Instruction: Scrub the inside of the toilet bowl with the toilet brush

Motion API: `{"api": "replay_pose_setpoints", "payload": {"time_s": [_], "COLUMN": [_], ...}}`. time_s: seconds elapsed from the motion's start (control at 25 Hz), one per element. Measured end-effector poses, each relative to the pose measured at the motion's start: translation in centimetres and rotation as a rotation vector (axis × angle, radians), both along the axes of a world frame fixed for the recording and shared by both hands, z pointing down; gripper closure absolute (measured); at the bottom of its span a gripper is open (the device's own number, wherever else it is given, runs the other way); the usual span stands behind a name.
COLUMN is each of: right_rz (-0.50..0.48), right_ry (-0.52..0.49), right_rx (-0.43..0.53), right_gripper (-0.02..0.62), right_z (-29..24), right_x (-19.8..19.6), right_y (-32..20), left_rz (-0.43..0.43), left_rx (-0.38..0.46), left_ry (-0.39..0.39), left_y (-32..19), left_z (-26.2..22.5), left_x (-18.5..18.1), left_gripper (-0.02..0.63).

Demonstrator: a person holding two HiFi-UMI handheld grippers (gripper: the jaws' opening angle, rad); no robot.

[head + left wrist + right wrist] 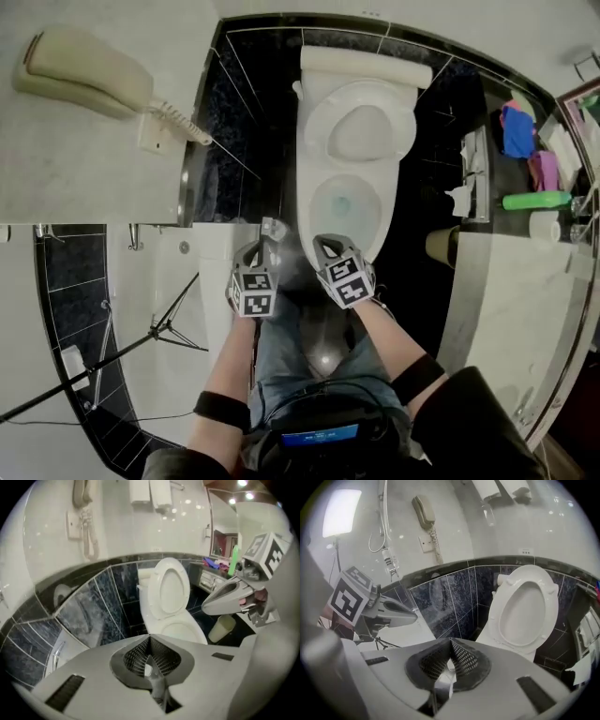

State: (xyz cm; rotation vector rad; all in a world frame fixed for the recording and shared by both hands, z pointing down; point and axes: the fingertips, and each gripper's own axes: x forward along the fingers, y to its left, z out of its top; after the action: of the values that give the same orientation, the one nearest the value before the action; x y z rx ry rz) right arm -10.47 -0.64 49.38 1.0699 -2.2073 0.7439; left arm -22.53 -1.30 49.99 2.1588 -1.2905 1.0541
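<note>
Far left, beige wall phone [84, 70] on the pale wall. Near centre, left gripper [261, 246] and right gripper [326, 246] side by side, both with jaws closed on nothing. Just beyond them, white toilet bowl [377, 220], seat up and water showing inside — green bottle [536, 200] far right.

Toilet [357, 131] right of wall phone [89, 70]

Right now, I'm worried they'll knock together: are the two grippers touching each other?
Apart. The head view shows the left gripper and the right gripper side by side in front of the toilet, with a plain gap between them.
</note>
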Motion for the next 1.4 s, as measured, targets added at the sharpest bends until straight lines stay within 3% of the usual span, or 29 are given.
{"api": "replay_pose_setpoints", "payload": {"time_s": [0.24,0.64,0.92,1.4], "right_rz": [0.062,0.165,0.283,0.371], "right_ry": [0.008,0.004,-0.026,-0.051], "right_rx": [0.066,0.162,0.189,0.183], "right_gripper": [0.589,0.589,0.589,0.591], "right_z": [-7.9,-16.0,-18.3,-19.0], "right_x": [5.1,13.5,18.5,20.9], "right_y": [0.7,3.8,5.5,7.9], "left_rz": [0.094,0.169,0.205,0.200], "left_rx": [0.082,0.162,0.197,0.223], "left_ry": [0.103,0.188,0.218,0.217], "left_y": [1.0,3.1,3.0,3.2], "left_z": [-10.6,-20.2,-22.7,-23.0], "left_x": [4.3,10.6,13.1,12.6], "left_gripper": [0.598,0.600,0.600,0.600]}}
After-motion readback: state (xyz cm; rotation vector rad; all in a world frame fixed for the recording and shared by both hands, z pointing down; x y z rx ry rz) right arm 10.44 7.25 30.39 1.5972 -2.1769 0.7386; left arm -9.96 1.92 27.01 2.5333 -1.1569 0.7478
